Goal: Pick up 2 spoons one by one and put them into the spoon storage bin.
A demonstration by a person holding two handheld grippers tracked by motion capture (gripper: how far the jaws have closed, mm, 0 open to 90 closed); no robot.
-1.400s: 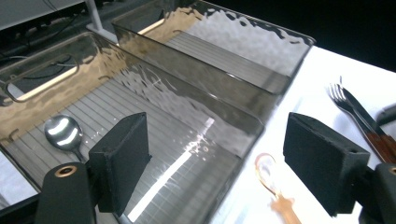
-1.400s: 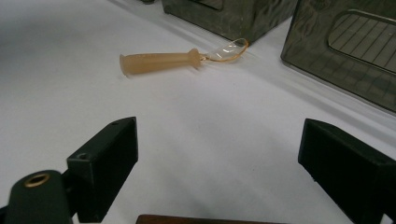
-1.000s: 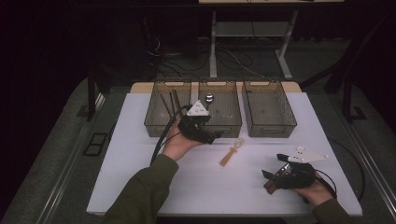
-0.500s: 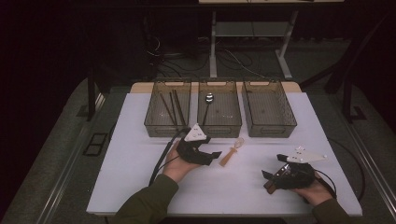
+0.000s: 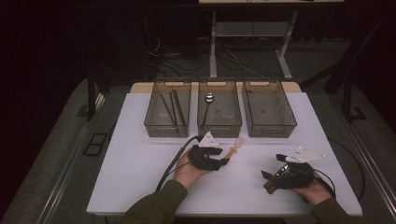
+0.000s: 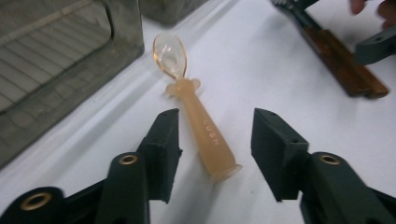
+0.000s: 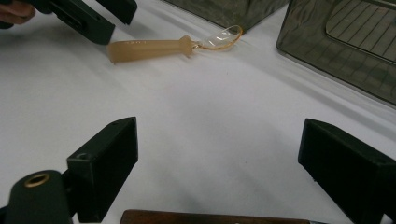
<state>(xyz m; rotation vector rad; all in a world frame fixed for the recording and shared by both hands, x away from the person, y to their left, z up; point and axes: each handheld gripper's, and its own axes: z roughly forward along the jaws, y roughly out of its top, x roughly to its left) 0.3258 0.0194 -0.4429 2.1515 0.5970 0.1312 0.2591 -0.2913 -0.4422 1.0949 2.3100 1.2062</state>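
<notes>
A translucent orange spoon [image 5: 233, 148] [image 6: 201, 126] [image 7: 149, 48] with a thick handle lies flat on the white table [image 5: 140, 163], its bowl toward the bins. My left gripper [image 5: 223, 156] [image 6: 215, 135] is low over it. Its jaws have just been closing and stand on either side of the handle's end, with a gap on each side. My right gripper [image 5: 272, 168] [image 7: 219, 154] rests open at the table's right, nothing between its pads. A brown wooden-handled utensil [image 6: 345, 70] [image 7: 210, 218] lies just under it.
Three smoky plastic bins stand in a row at the back. The left bin [image 5: 166, 128] holds dark sticks, the middle bin [image 5: 219, 127] a metal spoon [image 5: 209, 99], and nothing shows in the right bin [image 5: 271, 128]. The table's front edge is near both hands.
My left hand came down and toward the front from the bins to the orange spoon, and its jaws narrowed around the handle. The right hand stayed put.
</notes>
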